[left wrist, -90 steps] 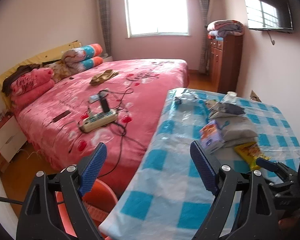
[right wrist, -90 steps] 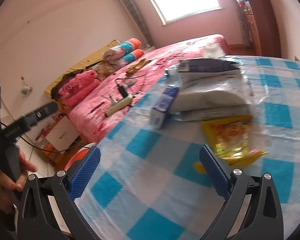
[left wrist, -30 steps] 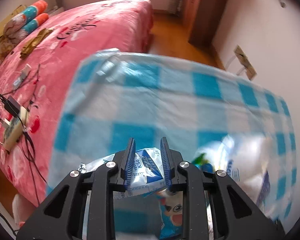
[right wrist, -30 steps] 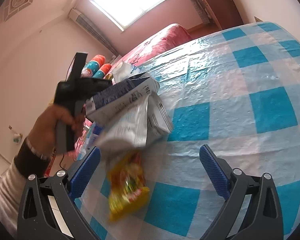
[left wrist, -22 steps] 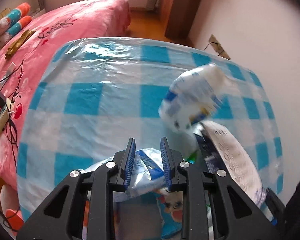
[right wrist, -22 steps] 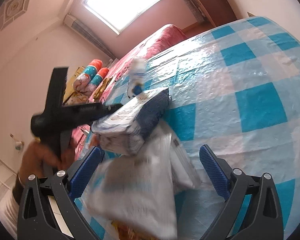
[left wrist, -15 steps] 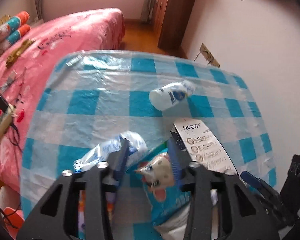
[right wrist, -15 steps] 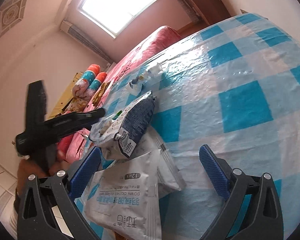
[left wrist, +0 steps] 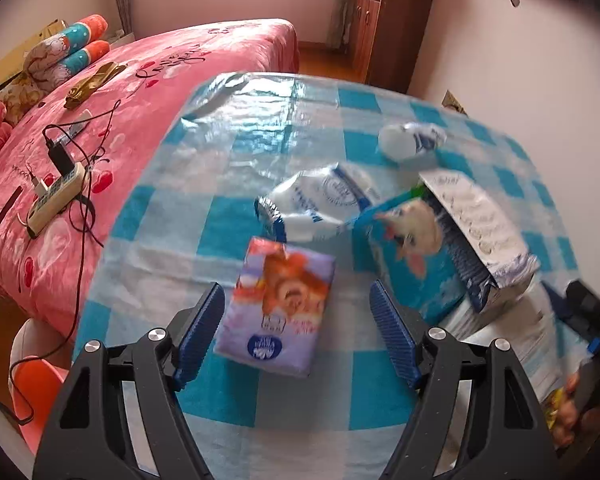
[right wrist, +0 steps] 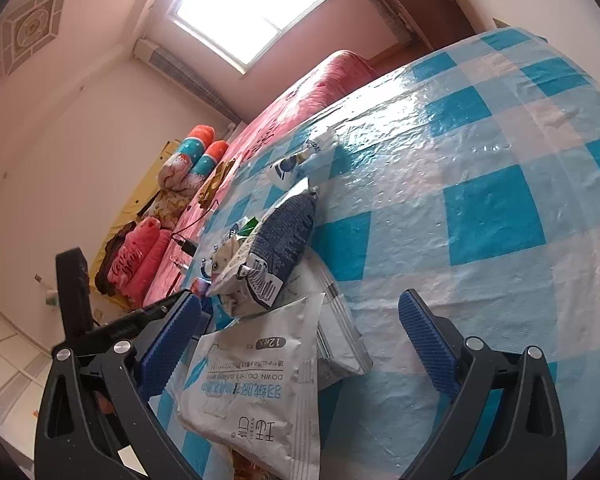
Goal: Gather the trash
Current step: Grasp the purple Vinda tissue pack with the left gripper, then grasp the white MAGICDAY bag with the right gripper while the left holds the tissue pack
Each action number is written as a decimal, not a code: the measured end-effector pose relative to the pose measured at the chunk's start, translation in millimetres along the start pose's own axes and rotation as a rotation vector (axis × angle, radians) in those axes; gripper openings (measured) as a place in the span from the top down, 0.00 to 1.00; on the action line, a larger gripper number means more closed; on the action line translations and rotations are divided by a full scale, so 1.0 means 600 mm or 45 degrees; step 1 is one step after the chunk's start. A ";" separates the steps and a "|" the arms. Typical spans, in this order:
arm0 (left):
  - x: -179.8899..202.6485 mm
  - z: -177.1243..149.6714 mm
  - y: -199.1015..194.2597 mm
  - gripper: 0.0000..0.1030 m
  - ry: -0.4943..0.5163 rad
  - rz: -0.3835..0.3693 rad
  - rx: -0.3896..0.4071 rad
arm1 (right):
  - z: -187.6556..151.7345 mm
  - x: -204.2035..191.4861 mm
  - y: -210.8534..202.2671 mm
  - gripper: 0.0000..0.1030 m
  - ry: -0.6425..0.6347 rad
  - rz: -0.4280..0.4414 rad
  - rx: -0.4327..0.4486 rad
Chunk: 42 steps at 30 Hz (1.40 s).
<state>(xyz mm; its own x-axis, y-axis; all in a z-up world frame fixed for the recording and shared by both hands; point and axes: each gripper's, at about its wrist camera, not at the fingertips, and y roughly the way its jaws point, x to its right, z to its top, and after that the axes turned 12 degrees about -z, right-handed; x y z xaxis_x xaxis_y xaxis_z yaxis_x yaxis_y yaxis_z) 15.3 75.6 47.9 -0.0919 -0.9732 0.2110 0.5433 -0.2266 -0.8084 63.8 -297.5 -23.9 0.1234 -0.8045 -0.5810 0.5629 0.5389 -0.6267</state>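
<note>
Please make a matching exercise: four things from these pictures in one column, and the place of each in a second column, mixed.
Things:
1. purple tissue pack
2. white power strip
3. small white and blue bottle
4. white flat pouch with blue print

Places:
A. on the pink bed
B. between the left gripper's fingers, on the tablecloth
C. far part of the checked table, lying on its side
D. nearest the right gripper

Pairs: 1-B, 2-A, 3-C, 4-D

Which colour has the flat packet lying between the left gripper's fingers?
The packet is mainly pale purple with an orange picture, clearest in the left wrist view.
</note>
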 end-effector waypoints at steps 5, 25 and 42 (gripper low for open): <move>0.005 -0.004 0.012 0.26 0.062 0.021 -0.009 | -0.003 -0.006 0.001 0.05 -0.024 0.006 -0.010; -0.010 -0.013 0.035 0.49 -0.042 0.106 -0.019 | -0.002 -0.015 0.009 0.05 -0.054 0.035 -0.034; -0.009 -0.066 -0.005 0.49 0.032 0.012 0.012 | 0.006 -0.012 0.014 0.05 -0.060 -0.051 -0.041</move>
<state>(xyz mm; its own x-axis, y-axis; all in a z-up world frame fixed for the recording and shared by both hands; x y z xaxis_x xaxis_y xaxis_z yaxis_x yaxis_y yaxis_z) -18.8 79.7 27.5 -0.1080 -0.9760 0.1893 0.5521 -0.2172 -0.8050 70.5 -288.1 -23.5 0.1401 -0.8360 -0.5306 0.5417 0.5133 -0.6657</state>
